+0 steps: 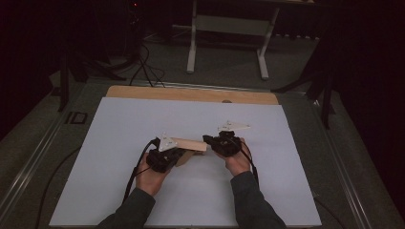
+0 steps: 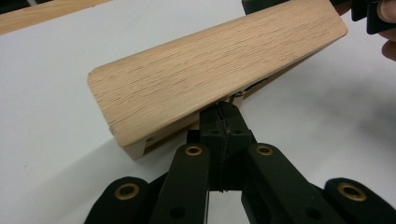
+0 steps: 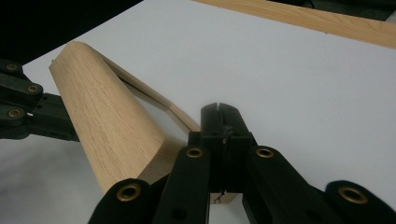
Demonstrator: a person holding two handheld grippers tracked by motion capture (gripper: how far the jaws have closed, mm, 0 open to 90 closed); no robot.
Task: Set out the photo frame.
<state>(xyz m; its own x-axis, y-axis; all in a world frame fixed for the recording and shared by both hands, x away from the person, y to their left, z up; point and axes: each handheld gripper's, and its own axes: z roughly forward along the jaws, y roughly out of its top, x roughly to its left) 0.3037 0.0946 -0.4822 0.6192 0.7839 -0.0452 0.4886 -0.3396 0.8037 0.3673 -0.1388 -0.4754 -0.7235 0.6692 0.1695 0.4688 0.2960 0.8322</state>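
Note:
A light wooden piece, a broad rounded board over a thinner frame part, hangs tilted just above the white sheet between my two grippers. My left gripper holds its left end from below. In the left gripper view the board sits right over the jaws, and the left gripper is shut on the thin lower edge. My right gripper is at the right end. In the right gripper view the board slants away to the left, and the right gripper is shut against the frame edge.
A white sheet covers the table, with a bare wooden strip along the far edge. Beyond it stand a white table frame and floor cables. The left gripper shows at the left of the right gripper view.

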